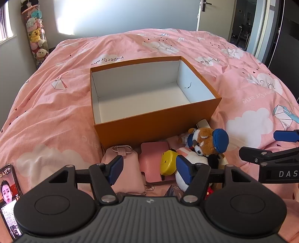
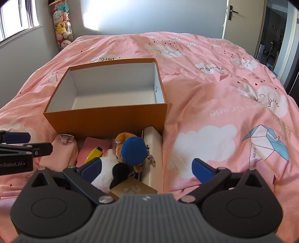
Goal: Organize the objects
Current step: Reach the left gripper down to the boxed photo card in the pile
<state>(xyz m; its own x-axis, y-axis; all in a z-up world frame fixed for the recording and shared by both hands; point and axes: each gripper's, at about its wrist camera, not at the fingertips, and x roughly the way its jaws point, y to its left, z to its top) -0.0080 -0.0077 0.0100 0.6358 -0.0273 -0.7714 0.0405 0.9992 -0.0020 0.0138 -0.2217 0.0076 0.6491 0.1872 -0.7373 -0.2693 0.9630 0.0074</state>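
Note:
An open orange box with a bare white inside stands on the pink bed. A pile lies against its near wall: a pink pouch with a metal clip, a flat pink case, a yellow object, a brown plush with a blue cap, a cream case and a gold box. My left gripper hangs open over the pink case. My right gripper stands wide open over the plush, touching nothing.
A phone with a lit screen lies on the pink bed cover at my near left. A tall clear tube of plush toys stands in the far left corner. A door is at the far right. Each gripper shows at the edge of the other's view.

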